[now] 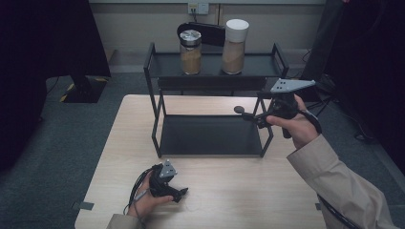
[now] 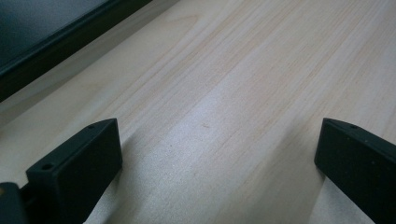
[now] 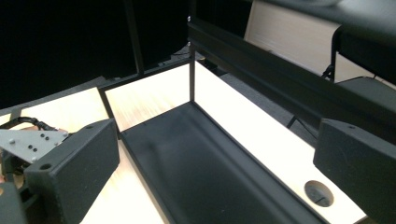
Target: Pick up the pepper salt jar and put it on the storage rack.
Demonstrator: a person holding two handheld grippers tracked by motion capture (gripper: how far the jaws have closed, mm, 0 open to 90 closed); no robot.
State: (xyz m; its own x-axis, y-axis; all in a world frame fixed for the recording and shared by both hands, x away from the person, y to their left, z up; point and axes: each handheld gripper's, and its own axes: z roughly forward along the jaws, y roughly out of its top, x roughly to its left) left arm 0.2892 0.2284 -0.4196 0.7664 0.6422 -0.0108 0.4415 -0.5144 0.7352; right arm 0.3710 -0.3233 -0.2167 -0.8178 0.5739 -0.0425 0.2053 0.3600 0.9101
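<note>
Lower shelf [image 1: 210,136] lies bare and open-fronted — rack [image 1: 155,86] posts flank it, jars [image 1: 190,52] crowd above.

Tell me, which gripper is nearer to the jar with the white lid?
Right. The right gripper is raised beside the rack's right end, just below the top shelf where the white-lidded jar stands. The left gripper rests low on the table's near edge, well short of the rack.

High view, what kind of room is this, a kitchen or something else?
Probably an office or lab test setup, not a kitchen: a plain wooden table on grey carpet, a wall socket, and a black two-tier rack holding two jars.
</note>
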